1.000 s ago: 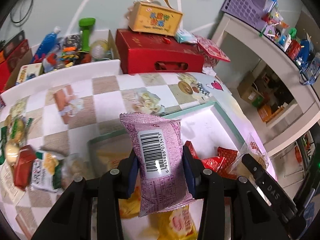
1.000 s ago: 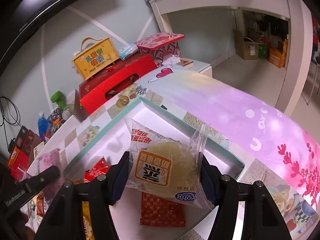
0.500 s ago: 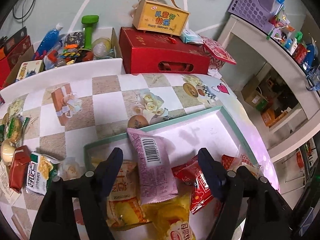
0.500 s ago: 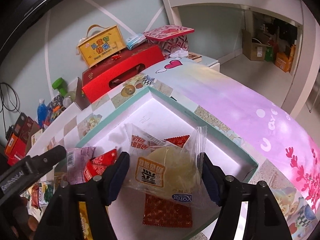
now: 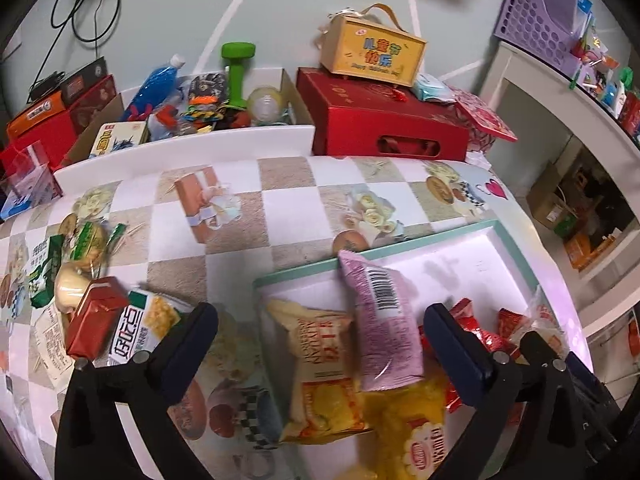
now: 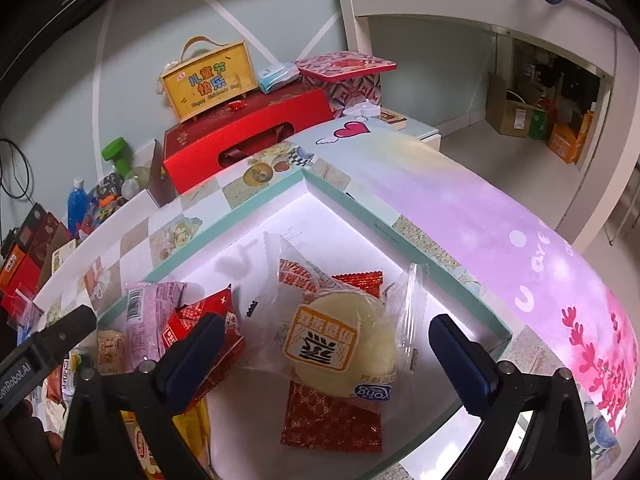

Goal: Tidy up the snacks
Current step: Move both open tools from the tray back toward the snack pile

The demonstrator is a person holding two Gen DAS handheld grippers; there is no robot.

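While the jaws of both units are opening, the pink snack packet (image 5: 386,320) is seen lying free in the shallow teal-rimmed tray (image 5: 516,252), its upper end propped against the tray's far rim and its barcode facing up; it lies between the spread fingers of the left hand-held gripper (image 5: 320,344) without being touched by either pad. A cream-and-yellow packet (image 5: 320,372) is located just beside it on the left, and a yellow packet (image 5: 412,432) is partly covered by its lower end. Red wrappers (image 5: 476,332) are gathered on its right. In the right wrist view, the clear-wrapped round pastry (image 6: 340,340) is found resting in the same tray (image 6: 440,264), on top of a patterned red sachet (image 6: 332,420). The right hand-held gripper (image 6: 326,354) is held wide apart around the pastry, with neither pad pressing on the wrapper. Outside the tray, on the left of the checked worktop (image 5: 240,216), a loose group of snacks is seen, including a red carton (image 5: 94,320) and a white-and-green packet (image 5: 140,324). Beyond the worktop, a red gift box (image 5: 384,120) with a yellow carry case (image 5: 372,56) on top is placed.
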